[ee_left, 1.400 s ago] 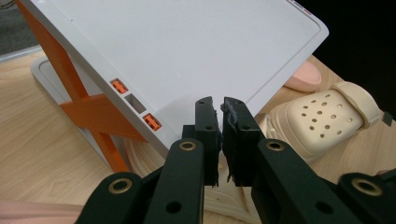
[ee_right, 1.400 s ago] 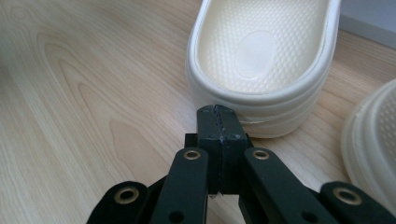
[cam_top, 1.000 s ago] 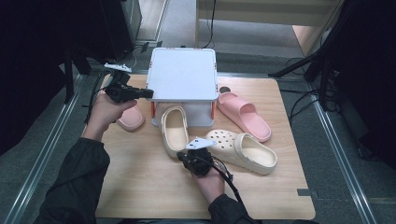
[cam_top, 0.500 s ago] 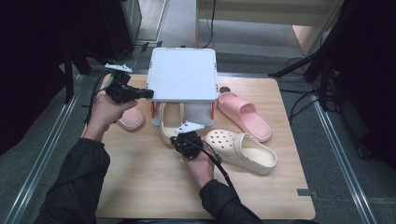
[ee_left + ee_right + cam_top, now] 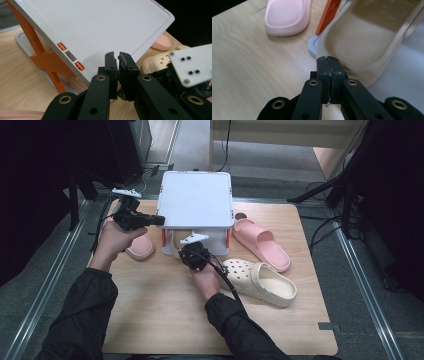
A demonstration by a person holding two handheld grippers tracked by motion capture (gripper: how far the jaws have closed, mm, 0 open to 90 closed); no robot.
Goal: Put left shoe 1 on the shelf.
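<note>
Rack work: beige clog (image 5: 372, 37) sits on the lower tier of the white rack (image 5: 196, 200), heel outward.
Right gripper (image 5: 330, 65): clenched, empty, tips against the heel.
Left gripper (image 5: 120, 63): clenched, empty, beside the rack's top.
Left to do: second clog (image 5: 262, 281), pink slides (image 5: 260, 242) on the table.

Dark sleeves, black or near it, on both arms, cuffs ending at wrists, hands bare. Left gripper (image 5: 131, 218): chunky black body, pale three-cornered plate on top, black cable off back. Right gripper (image 5: 194, 254): same black build, same light plate with small dark screw holes, thick black cable looping back along forearm. Up close, jaws black plastic with brass-ringed pivots at the knuckles, ribbed inner pads, edges a bit chewed and frayed.
</note>
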